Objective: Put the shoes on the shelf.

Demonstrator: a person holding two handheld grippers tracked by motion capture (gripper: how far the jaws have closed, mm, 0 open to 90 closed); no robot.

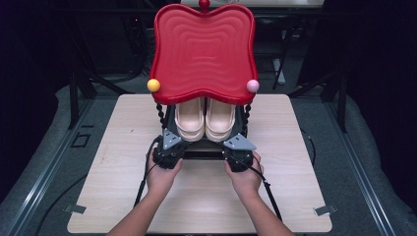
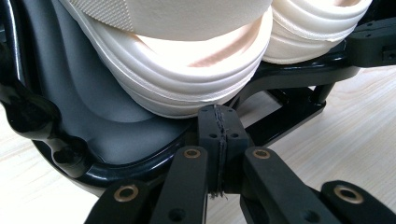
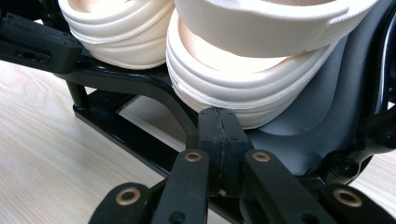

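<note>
A pair of cream platform sandals (image 1: 204, 119) sits on the lower black shelf (image 2: 116, 126) of a small rack at the table's centre, under a red wavy-edged tray (image 1: 203, 51). The left gripper (image 2: 218, 140) and right gripper (image 3: 218, 140) meet the shelf's front rim at 6 o'clock of the sandals, jaws pressed together, possibly pinching the rim. The step in hand looks like gripping the rack; next calls for an even, level pull across the wooden table (image 1: 295, 162).

Light wood surface (image 1: 123, 162) carries one black rack (image 1: 206, 153), standing mid-surface; cream sandals (image 1: 204, 119) rest on it.
</note>
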